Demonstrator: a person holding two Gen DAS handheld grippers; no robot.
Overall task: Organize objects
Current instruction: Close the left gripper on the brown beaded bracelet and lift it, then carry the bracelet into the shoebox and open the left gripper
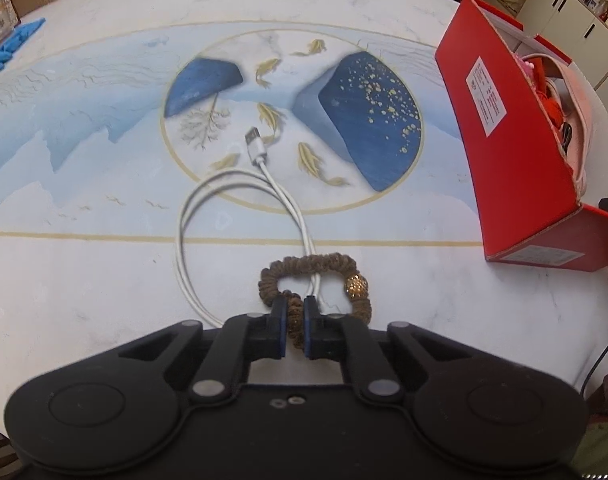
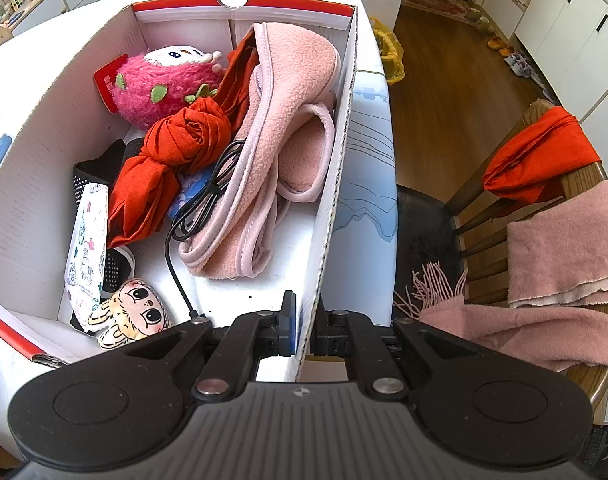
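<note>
Left gripper point(image 1: 294, 322): fingers clamped on brown scrunchie point(image 1: 314, 285), lying over white cable point(image 1: 240, 204) on the surface, left of red box point(image 1: 515, 160); right gripper point(image 2: 302, 330): fingers pinching box wall point(image 2: 335, 184), presumably steadying it.

Brown ruffled fabric scrunchie point(image 1: 304, 280) with gold bead lies flat over looped white USB cable point(image 1: 240, 208); open red cardboard box point(image 1: 515, 152) stands well apart.

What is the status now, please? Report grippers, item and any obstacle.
Left gripper shut on brown scrunchie. Right gripper shut on box wall. White cable runs through the scrunchie loop, may drag along.
</note>
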